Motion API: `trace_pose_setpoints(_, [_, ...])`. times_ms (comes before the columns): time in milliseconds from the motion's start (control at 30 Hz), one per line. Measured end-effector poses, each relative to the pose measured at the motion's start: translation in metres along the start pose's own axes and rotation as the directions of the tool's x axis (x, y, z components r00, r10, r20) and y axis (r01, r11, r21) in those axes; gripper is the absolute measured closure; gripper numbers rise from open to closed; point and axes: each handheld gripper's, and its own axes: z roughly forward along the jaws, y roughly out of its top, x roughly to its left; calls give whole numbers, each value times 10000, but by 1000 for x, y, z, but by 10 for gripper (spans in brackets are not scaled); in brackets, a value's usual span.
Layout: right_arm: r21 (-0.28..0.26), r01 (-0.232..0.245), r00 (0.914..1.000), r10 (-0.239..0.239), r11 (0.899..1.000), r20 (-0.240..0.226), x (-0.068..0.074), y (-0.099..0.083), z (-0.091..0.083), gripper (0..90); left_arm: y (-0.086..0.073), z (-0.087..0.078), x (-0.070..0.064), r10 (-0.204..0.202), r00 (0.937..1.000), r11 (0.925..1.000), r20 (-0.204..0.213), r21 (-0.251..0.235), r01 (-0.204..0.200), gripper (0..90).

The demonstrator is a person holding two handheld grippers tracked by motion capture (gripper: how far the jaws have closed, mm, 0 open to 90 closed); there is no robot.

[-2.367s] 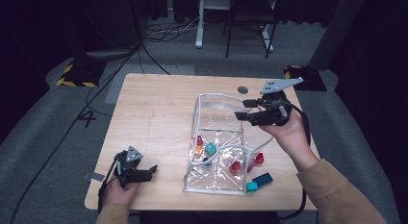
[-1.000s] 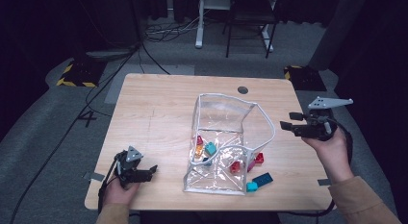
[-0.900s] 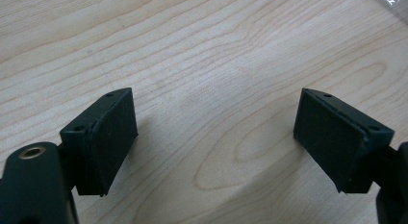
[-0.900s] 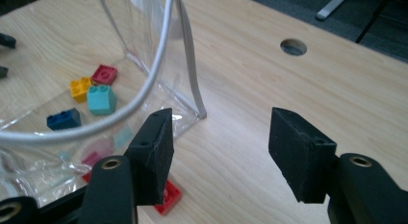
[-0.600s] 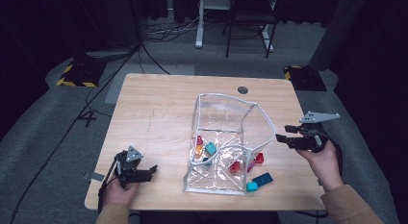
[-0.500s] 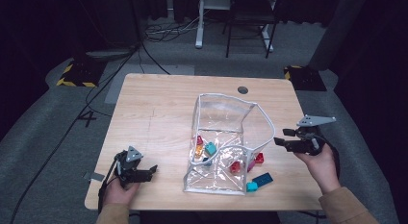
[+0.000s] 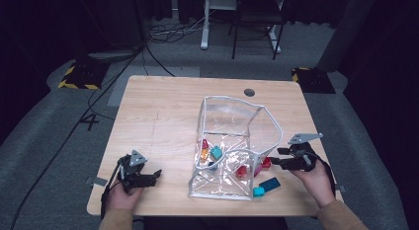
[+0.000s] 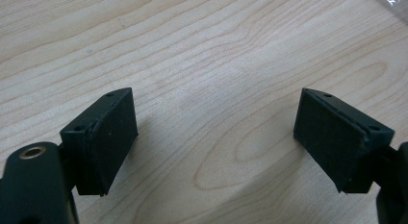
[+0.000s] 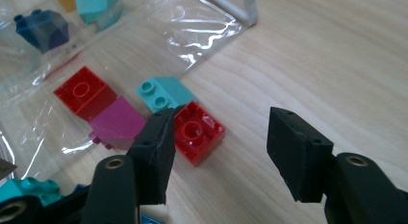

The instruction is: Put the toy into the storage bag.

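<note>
Red brick (image 9: 197,131) lying on pale wood just outside the clear plastic bag (image 7: 232,146), close to the right gripper (image 9: 219,152), whose jaws stand wide apart with nothing between them, one jaw tip just beside the brick. Next to it, a teal brick (image 9: 166,93), a magenta brick (image 9: 118,123) and a second red brick (image 9: 85,93), the last two seen through the plastic. Near the front left edge, the left gripper (image 8: 216,137), jaws spread wide over bare wood grain. Farther out, the light wooden table (image 7: 168,106) with a round cable hole (image 7: 249,92) near its far edge. Beyond that, grey carpet, black cables (image 7: 148,47), a yellow-and-black striped plate (image 7: 76,84), white desk legs (image 7: 205,22) and a dark room.
</note>
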Motion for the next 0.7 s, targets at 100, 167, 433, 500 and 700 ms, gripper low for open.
trace_pose_setpoints(100, [136, 1, 9999, 1, 9999, -141, 3, -4, 6, 424, 0, 0, 0, 7, 10000, 10000, 2, 6, -7, 156])
trace_pose_setpoints(167, [202, 24, 9999, -20, 9998, -171, 4, -6, 10, 410, 0, 0, 0, 3, 10000, 10000, 2, 2, -3, 156])
trace_pose_setpoints(433, [711, 664, 9978, -659, 9953, -91, 13, -9, 31, 395, 0, 0, 0, 2, 10000, 10000, 4, 6, -2, 156])
trace_pose_setpoints(500, [800, 856, 9962, -867, 9931, 98, 15, -10, 36, 393, 0, 0, 0, 6, 10000, 10000, 0, 8, -6, 156])
trace_pose_setpoints(700, [603, 763, 9960, -790, 9953, 429, 11, -9, 44, 404, 0, 0, 0, -10, 10000, 10000, -4, 22, 10, 156])
